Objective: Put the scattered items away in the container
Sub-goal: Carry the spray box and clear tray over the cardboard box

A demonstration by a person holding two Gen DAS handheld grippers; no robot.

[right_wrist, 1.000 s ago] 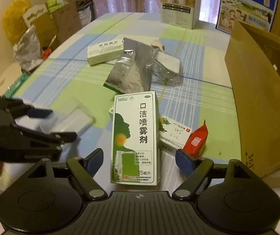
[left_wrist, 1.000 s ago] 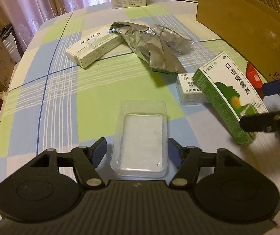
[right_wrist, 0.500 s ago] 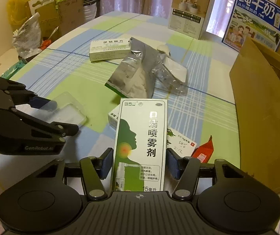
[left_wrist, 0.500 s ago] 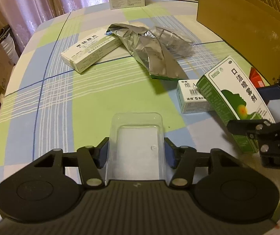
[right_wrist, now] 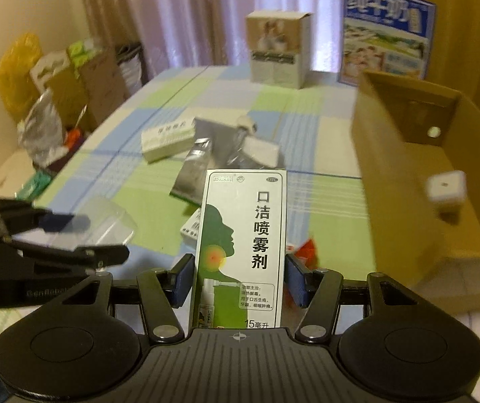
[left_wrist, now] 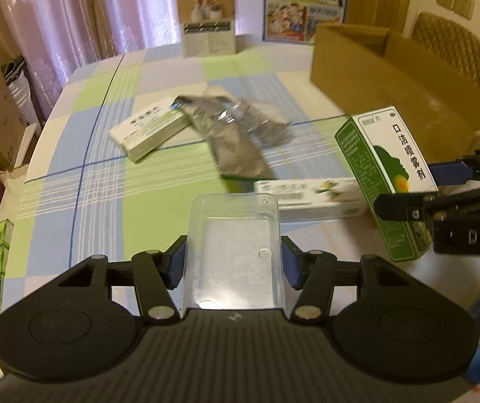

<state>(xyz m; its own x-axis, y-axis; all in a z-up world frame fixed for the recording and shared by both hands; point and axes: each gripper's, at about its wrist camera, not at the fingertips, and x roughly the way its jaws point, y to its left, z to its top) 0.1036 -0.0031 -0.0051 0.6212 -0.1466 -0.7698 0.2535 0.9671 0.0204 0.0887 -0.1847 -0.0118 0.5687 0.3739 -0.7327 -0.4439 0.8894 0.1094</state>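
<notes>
Left wrist view, left to right: a white carton point(left_wrist: 149, 128) lies at centre left, a crumpled foil pouch point(left_wrist: 236, 141) beside it at centre, a long white box point(left_wrist: 310, 198) lower right of centre, and the open cardboard box point(left_wrist: 404, 80) fills the upper right. A tall carton point(left_wrist: 208, 20) and a blue milk poster point(left_wrist: 305, 1) stand along the top edge.

The left gripper point(left_wrist: 232, 265), bottom centre, is closed on a clear plastic tray point(left_wrist: 233, 252), held above the checked tablecloth point(left_wrist: 82, 154).

The right gripper point(right_wrist: 239, 280), bottom centre of its own view, clamps a green-and-white spray box point(right_wrist: 240, 248) upright, printed "口洁喷雾剂" and "15毫升". A red sachet point(right_wrist: 307, 252) lies just right of it. Other lettering is blurred.
</notes>
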